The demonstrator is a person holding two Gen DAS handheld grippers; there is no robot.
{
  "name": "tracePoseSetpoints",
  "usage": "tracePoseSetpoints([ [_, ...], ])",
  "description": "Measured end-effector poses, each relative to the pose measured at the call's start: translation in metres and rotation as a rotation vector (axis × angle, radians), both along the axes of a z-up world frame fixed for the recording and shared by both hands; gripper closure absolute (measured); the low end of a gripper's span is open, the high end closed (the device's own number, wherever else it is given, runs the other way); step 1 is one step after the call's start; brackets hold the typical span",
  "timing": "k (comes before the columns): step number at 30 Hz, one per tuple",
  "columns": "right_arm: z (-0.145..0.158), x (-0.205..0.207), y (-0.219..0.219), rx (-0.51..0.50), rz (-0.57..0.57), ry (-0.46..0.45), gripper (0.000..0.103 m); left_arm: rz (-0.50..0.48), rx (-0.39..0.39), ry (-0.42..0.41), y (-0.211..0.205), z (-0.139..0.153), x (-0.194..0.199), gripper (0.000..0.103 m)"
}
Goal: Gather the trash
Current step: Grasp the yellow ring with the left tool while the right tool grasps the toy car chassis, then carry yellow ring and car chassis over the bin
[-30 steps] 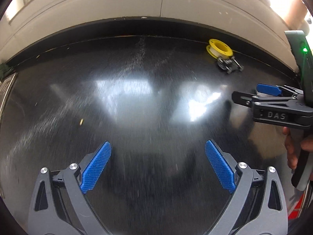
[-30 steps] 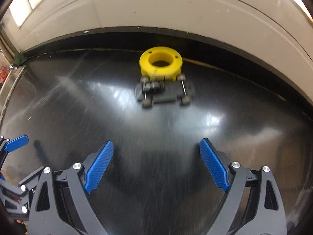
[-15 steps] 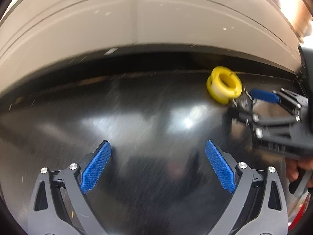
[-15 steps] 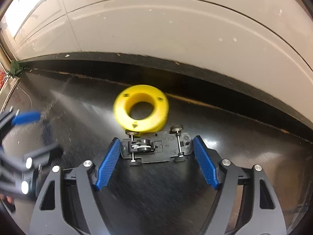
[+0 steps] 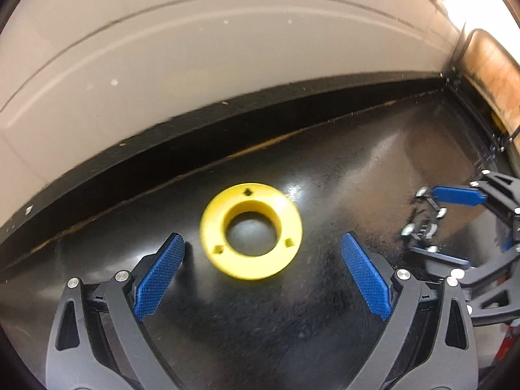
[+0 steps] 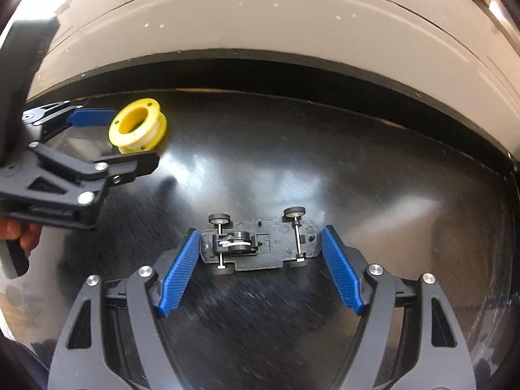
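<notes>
A yellow plastic spool (image 5: 251, 230) lies flat on the black table, just ahead of and between the fingers of my left gripper (image 5: 261, 260), which is open and empty. It also shows in the right wrist view (image 6: 138, 126). A black toy car chassis (image 6: 258, 243), wheels up, sits between the blue pads of my right gripper (image 6: 260, 250); the jaws stand close at both ends of it, and contact is unclear. The chassis (image 5: 422, 227) and right gripper (image 5: 432, 224) show at the right of the left wrist view.
The black table (image 6: 373, 188) ends at a dark back edge under a beige wall (image 6: 260, 19). A wooden panel (image 5: 490, 78) stands at the far right corner. The left gripper (image 6: 107, 139) sits to the left of the right one.
Both grippers moved forward to the back of the table. The left came up to the spool. The right closed in around the chassis and drew it away from the spool.
</notes>
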State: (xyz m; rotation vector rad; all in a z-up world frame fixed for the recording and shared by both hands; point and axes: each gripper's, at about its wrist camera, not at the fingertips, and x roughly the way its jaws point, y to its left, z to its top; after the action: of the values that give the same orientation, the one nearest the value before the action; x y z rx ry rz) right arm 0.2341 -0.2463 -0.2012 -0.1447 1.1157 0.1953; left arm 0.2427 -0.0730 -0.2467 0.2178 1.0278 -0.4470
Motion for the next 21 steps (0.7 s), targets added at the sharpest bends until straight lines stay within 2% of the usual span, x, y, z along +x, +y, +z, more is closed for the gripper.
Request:
tracePoseSetpoints([
  [4,0.003,-0.007,-0.015,0.001,0.001,-0.004,0.029,0.011,0.019,-0.035,-0.009,-0.003,0.010,0.009],
  [5,0.002,-0.007,-0.017,0.003,0.003,-0.005,0.029,0.018,0.016,-0.038,-0.013,-0.003,0.010,0.013],
  [7,-0.005,-0.025,-0.025,0.004,0.005,-0.008,0.029,0.031,0.023,-0.054,-0.017,-0.002,0.015,0.028],
  [8,-0.005,-0.026,-0.025,0.004,0.009,-0.010,0.029,0.031,0.030,-0.059,-0.017,0.001,0.014,0.040],
  [9,-0.004,-0.030,-0.024,0.004,0.011,-0.012,0.029,0.031,0.035,-0.064,-0.017,0.003,0.012,0.048],
  [14,-0.002,-0.045,-0.024,0.005,0.028,-0.015,0.029,0.070,0.027,-0.037,-0.010,0.014,-0.003,0.049],
  [21,0.024,-0.085,-0.016,0.019,0.062,-0.063,0.029,0.117,0.043,-0.075,0.011,0.049,-0.074,0.048],
])
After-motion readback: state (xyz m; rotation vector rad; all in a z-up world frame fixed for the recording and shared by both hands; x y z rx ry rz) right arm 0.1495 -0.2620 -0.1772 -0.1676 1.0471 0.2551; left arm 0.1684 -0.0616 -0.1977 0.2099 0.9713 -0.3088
